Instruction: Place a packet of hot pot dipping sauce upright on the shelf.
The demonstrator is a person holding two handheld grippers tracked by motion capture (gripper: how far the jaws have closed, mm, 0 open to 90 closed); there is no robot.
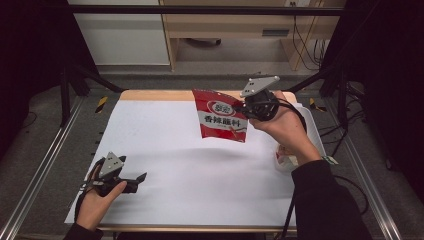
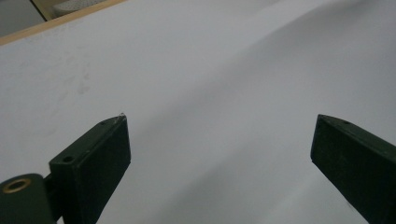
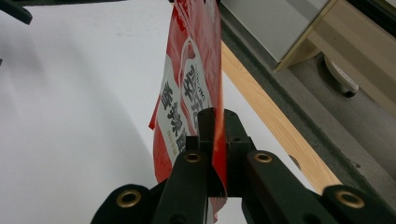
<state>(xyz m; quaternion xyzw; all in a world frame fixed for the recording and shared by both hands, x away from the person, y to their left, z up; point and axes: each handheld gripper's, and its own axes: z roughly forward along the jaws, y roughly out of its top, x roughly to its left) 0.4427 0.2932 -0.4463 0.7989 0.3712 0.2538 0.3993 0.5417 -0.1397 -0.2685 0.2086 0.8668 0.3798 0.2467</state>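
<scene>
A red snack packet [image 1: 220, 116] with white and black printing hangs in the air above the far middle of the white sheet [image 1: 180, 165]. My right gripper [image 1: 243, 106] is shut on the packet's right edge. In the right gripper view the two black jaws pinch the thin edge of the packet [image 3: 189, 88] between them at my right gripper [image 3: 216, 122]. My left gripper [image 1: 141, 178] sits low at the near left of the sheet and points right. Its jaws stand wide apart in the left gripper view, my left gripper [image 2: 219, 123] having only bare white sheet [image 2: 210, 70] between them.
A small crumpled white and red wrapper [image 1: 286, 158] lies on the sheet by the person's right forearm. The wooden table edge [image 1: 150, 94] runs along the far side. Metal frame rails [image 1: 45, 160] flank the table. A wooden cabinet [image 1: 225, 25] stands beyond.
</scene>
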